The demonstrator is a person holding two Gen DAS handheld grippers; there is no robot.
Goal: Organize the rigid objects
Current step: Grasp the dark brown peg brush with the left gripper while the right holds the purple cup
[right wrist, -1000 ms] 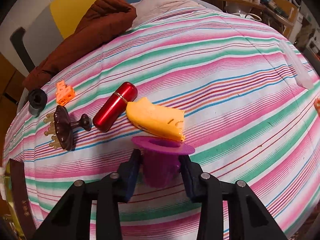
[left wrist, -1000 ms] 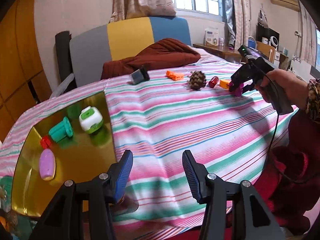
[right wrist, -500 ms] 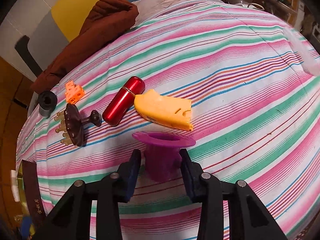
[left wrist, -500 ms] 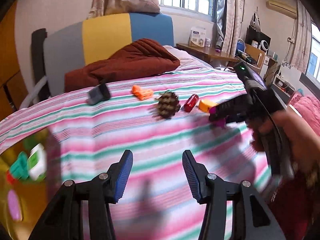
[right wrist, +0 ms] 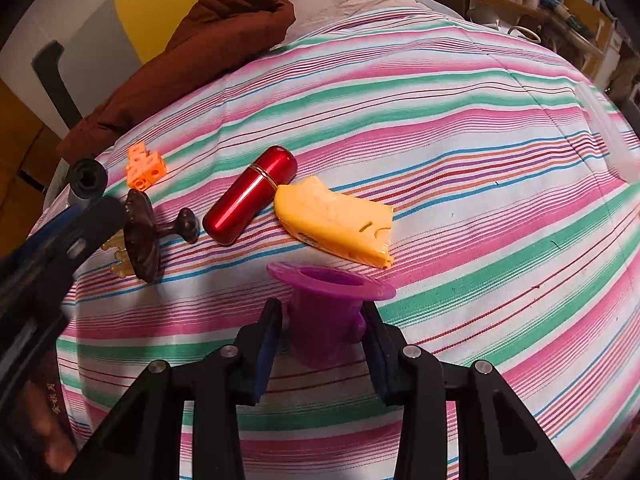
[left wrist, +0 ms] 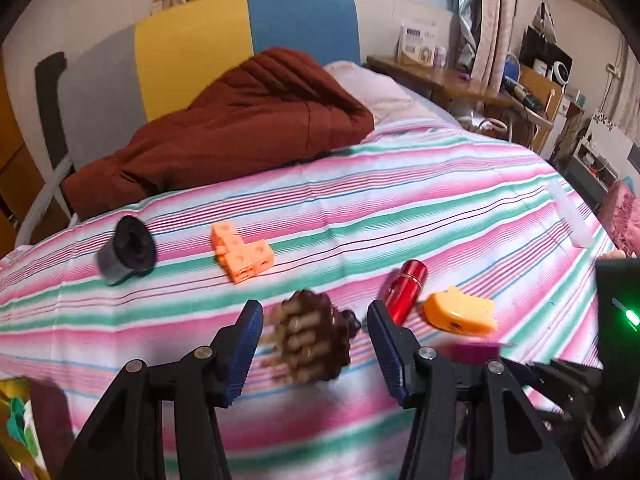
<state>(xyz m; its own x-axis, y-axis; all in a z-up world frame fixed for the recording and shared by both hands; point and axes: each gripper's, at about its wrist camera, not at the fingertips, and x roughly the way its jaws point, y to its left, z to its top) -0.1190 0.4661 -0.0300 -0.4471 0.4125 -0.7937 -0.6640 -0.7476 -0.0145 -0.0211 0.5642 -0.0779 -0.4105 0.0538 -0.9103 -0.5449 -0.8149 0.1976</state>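
The brown brush [left wrist: 310,342] between the left gripper's [left wrist: 315,344] fingers is blurred in the left wrist view, so its bristles show only as pale stubs. That gripper is spread wide, its blue pads either side of the brush with clear gaps, gripping nothing. At the bottom left corner of that view a sliver of gold tray [left wrist: 12,436] is cut off by the frame; something green lies on it, too cropped to identify.

The right gripper [right wrist: 322,330] is clamped on a purple cup [right wrist: 326,312] with a wide flat rim, its open mouth facing away from the camera. Whether the cup is touching the striped cloth [right wrist: 460,140] is hard to say.

On the cloth, just beyond the cup, lies a yellow plastic piece [right wrist: 336,220] with ragged notches at one end, touching a glossy red tube [right wrist: 250,194] with a thin gold band. Left of those the brush rests on its side, knob handle pointing toward the tube. Farther back are orange linked cubes [right wrist: 145,166] and a black cylinder [right wrist: 86,180]. A rust-brown blanket [left wrist: 240,120] is heaped at the far end.
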